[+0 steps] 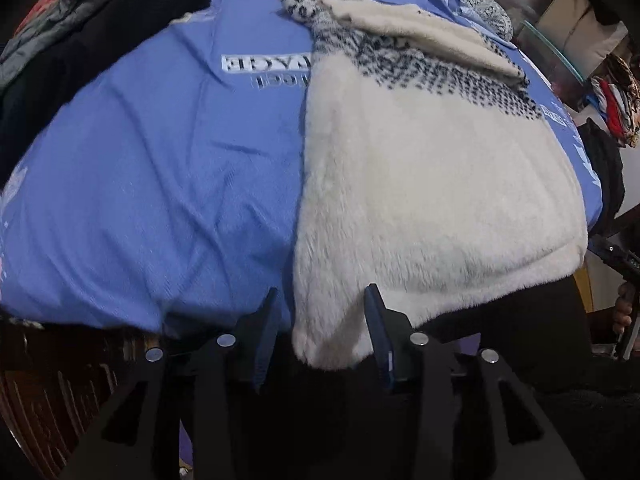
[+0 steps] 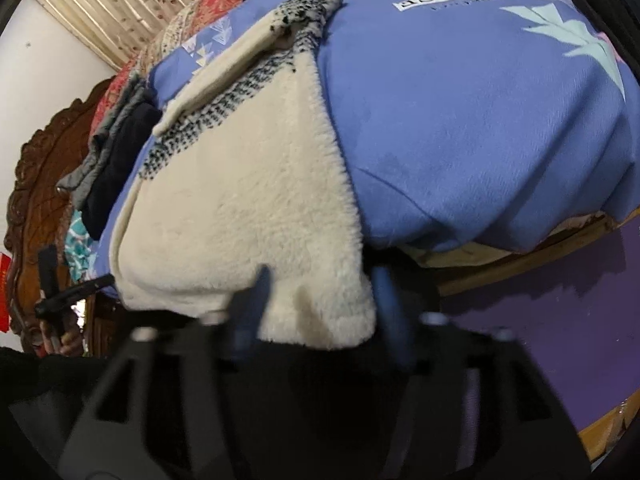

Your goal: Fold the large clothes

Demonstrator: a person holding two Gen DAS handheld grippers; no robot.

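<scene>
A: What carries the clothes?

B: A bed under a blue sheet (image 1: pixel 152 168), with a carved wooden headboard (image 2: pixel 36 184) and a white wall behind it. The cream fleece sweater (image 1: pixel 420 184) lies flat on the sheet, its speckled black-and-white yoke at the far end and its hem drooping over the near edge of the bed.

A: And the free space?

B: Bare sheet lies beside the sweater; dark and grey garments (image 1: pixel 80 24) are heaped at the far corner.

A: Any writing?

B: White letters on the sheet, upside down (they look like "VINTAGE").

A: The grippers?

B: The left gripper (image 1: pixel 320 328) has its fingers spread on either side of one hem corner. The right gripper (image 2: pixel 320 308) likewise straddles the other corner, fingers apart, though blurred.
</scene>
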